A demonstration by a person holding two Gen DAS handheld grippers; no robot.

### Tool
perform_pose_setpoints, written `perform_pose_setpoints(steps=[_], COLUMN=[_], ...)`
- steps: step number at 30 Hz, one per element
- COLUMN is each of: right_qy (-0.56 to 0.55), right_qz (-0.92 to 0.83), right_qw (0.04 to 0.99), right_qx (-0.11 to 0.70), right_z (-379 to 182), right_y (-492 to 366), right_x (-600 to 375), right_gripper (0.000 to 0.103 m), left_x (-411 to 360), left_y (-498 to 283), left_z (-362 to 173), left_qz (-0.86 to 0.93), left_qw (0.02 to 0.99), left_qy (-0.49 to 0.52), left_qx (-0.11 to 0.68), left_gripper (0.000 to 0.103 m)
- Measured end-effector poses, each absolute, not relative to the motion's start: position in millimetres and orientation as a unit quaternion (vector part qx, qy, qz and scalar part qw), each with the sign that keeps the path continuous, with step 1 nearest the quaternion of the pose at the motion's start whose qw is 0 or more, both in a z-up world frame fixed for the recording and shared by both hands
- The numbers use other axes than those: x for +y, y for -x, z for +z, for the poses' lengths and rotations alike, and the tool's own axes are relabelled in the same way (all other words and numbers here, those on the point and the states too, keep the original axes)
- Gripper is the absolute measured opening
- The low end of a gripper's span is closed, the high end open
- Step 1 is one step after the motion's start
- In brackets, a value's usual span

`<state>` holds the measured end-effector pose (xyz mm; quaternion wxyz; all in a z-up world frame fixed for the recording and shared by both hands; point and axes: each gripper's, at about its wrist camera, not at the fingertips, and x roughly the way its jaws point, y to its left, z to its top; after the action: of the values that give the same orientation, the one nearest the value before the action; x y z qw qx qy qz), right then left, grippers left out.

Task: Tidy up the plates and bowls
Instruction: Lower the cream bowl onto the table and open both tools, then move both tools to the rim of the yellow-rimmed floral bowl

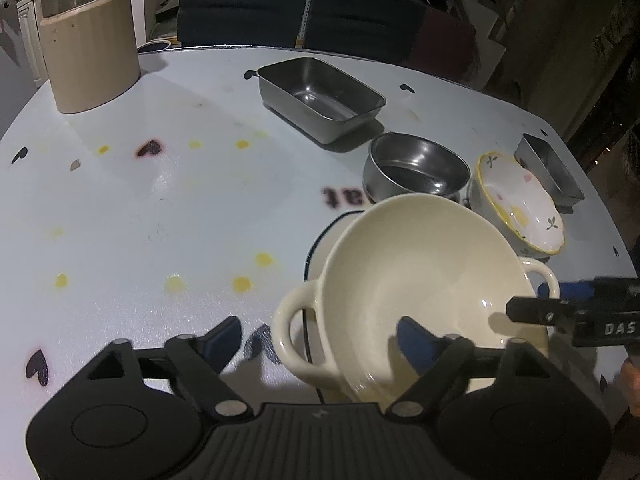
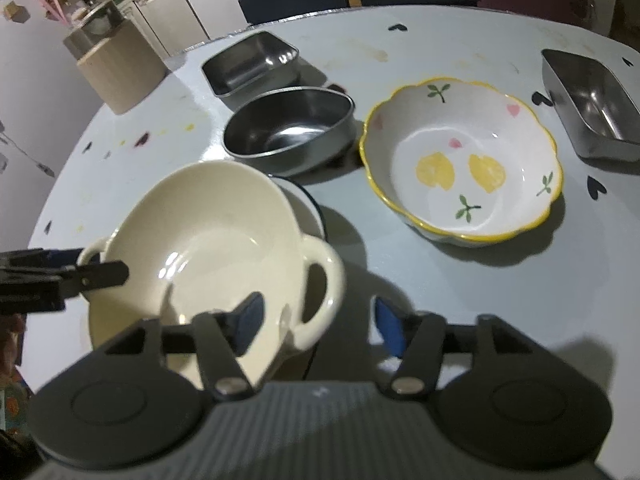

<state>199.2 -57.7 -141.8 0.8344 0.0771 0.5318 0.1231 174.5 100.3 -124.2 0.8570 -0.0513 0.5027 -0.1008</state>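
Both tools spread wide, gripping nothing: left tool [image 1: 320,340] and right tool [image 2: 316,320] straddle the handles of the cream bowl [image 1: 420,280], sitting on a dark-rimmed plate [image 2: 308,204] just before the steel bowl [image 2: 292,132].

Hidden, cropped and unclear areas

The white plate with a dark rim [image 2: 308,204] is mostly covered by the cream two-handled bowl [image 2: 200,240]; only its 2 o'clock arc shows. In the left wrist view, the right gripper [image 1: 532,300] is cropped at the 3 o'clock edge. The steel tray [image 2: 592,108] runs off that edge in the right wrist view. The table print "at" [image 1: 334,198] is partly covered by the bowl and cannot be read in full.
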Motion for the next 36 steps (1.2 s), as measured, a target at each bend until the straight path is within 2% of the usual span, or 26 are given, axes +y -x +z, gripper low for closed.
perform_pose_setpoints(steps=[2,5,8,22,36], right_qy=[-0.074,-0.065,-0.059,-0.072,-0.104], right_qz=[0.126,0.136,0.142,0.163,0.116], right_qw=[0.841,0.85,0.857,0.874,0.908], right_qx=[0.521,0.505,0.491,0.452,0.388], right_z=[-138,-132,-126,-96,-53], right_y=[-196,-191,-186,-163,-163], right_x=[-58,-58,-60,-75,-140], right_gripper=[0.089,0.098,0.102,0.103,0.103], left_x=[99,97,96,87,52], left_y=[-171,-164,-158,-140,-171], left_z=[-122,-117,-110,-77,-35], left_qz=[-0.1,-0.098,-0.096,-0.086,-0.107], left_qw=[0.859,0.862,0.868,0.892,0.912], left_qy=[0.05,0.052,0.045,0.042,0.078], left_qx=[0.5,0.494,0.485,0.442,0.388], left_gripper=[0.092,0.097,0.1,0.103,0.103])
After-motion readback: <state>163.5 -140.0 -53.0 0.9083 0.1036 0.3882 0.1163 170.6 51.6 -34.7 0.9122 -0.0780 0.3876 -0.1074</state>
